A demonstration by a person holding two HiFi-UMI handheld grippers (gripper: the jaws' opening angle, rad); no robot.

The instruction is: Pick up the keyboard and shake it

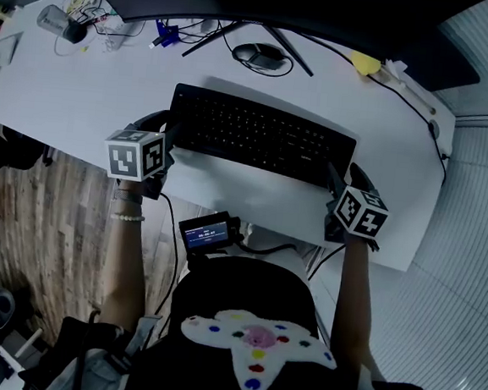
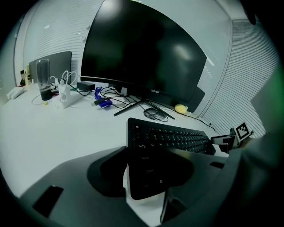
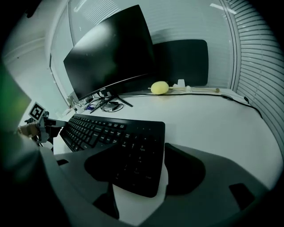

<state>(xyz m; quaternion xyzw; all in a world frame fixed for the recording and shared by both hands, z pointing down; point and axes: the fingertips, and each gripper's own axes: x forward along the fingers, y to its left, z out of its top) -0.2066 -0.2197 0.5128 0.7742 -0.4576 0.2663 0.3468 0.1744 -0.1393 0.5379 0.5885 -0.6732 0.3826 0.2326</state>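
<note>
So, keyboard (image 1: 262, 136) lay flat on the white desk (image 1: 66, 89), a bit skewed and close to the desk's near edge. Not lifted yet, by my read.

At its left end the left gripper (image 2: 148, 170) sat astride the corner: jaws apart, outer pad right at the end edge, inner jaw over the keys. No clamp visible. At the right end the right gripper (image 3: 151, 168) mirrored it: jaws spread wide, outer pad just beside the end edge, inner jaw over the number keys. Not biting either. Both were open with a keyboard corner between the jaws, nothing held.

Further out, the mouse (image 1: 260, 55) and the monitor (image 2: 142, 48) with its stand were behind the keyboard, apart from it. Wood floor (image 1: 46, 224) lay below the desk edge.

Risks as I saw them:
- Each jaw pair only had a corner. With that thin a bite, a shake could work the keyboard loose and drop it off the near edge.
- If one side closed first, the keyboard would likely pivot and slip out of the open pair.
- The inner jaws might land on keycaps rather than the frame, giving a poor hold.
- A big shake could swing the far edge into the mouse or the stand.
- Couldn't tell if the keyboard had a cable; one could snag.
</note>
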